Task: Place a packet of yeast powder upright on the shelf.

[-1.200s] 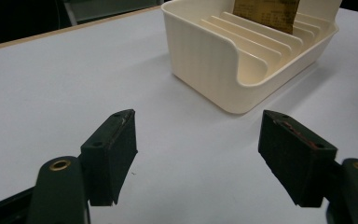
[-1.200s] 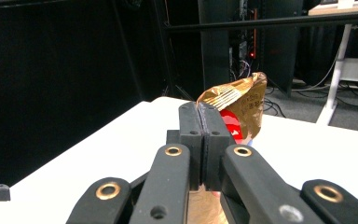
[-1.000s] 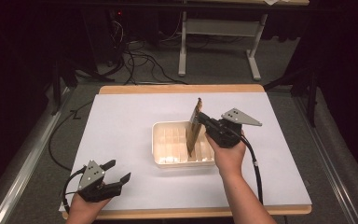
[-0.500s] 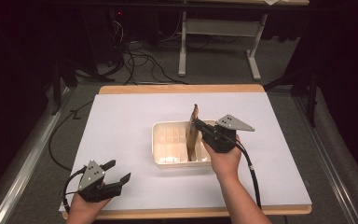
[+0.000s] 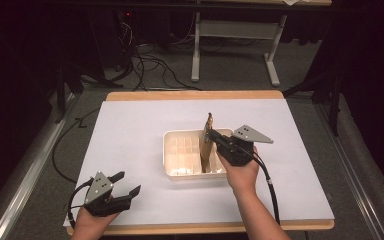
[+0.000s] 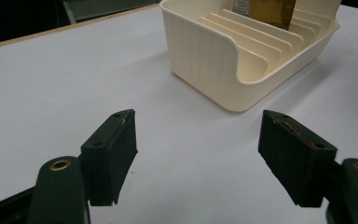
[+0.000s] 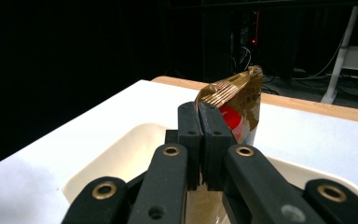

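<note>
My right gripper (image 5: 213,141) pinches gold packet (image 5: 207,142) upright in cream rack (image 5: 180,155), mid-table. Left gripper (image 5: 125,186) spread wide, near-left corner, close to table (image 5: 130,125) near edge; bare room all round rack. Packet's bottom hidden, prob. in a slot.

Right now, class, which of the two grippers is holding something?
The right gripper: its jaws are shut on the packet over the tray. The left gripper is open.

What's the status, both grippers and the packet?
Right gripper shut on gold packet, upright in cream rack. Left gripper open, idle near table edge. Nothing in the way.
</note>
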`<action>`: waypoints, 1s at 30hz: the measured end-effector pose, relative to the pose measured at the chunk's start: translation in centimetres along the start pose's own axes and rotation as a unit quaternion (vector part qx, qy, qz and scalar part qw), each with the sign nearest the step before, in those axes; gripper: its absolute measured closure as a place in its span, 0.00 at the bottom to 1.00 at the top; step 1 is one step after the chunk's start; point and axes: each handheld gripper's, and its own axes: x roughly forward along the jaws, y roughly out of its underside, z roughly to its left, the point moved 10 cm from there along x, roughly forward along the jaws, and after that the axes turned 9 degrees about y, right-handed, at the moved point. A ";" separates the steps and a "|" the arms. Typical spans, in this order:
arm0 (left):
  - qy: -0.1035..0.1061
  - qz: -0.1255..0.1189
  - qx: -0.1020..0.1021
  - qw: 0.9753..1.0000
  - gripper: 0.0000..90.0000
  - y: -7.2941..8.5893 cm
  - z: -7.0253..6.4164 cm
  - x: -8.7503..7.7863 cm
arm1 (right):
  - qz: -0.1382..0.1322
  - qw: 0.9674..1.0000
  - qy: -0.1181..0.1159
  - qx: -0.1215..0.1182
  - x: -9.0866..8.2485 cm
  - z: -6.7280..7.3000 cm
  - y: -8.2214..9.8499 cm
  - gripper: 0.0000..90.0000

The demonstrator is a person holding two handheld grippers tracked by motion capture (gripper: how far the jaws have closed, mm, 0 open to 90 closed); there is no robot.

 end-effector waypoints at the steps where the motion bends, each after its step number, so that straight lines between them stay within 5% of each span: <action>1: 0.000 0.000 0.000 1.000 0.31 0.0 0.0 0.0 | 0.000 1.000 0.000 0.000 0.0 0.0 0.0 0.99; 11: 0.000 -0.003 -0.005 1.000 0.31 0.0 0.2 -0.1 | 0.005 1.000 -0.004 -0.001 -0.3 0.6 -0.4 0.81; 12: 0.003 0.001 -0.007 1.000 0.31 0.0 0.2 -0.1 | 0.006 1.000 -0.004 0.003 -0.3 0.6 -0.6 0.67; 13: 0.003 0.001 -0.007 1.000 0.31 0.0 0.2 -0.1 | 0.006 1.000 -0.004 0.003 -0.3 0.6 -0.6 0.67; 14: 0.003 0.002 -0.008 1.000 0.31 0.1 0.3 -0.1 | 0.008 1.000 -0.001 0.006 -0.5 0.6 -0.8 0.52; 20: 0.006 0.000 -0.012 1.000 0.31 0.3 0.6 0.0 | 0.033 0.999 0.002 0.007 -0.9 0.4 -1.0 0.24; 30: 0.010 -0.007 -0.018 1.000 0.31 0.0 0.9 0.1 | 0.050 0.999 0.003 -0.018 -1.3 0.5 -1.1 0.16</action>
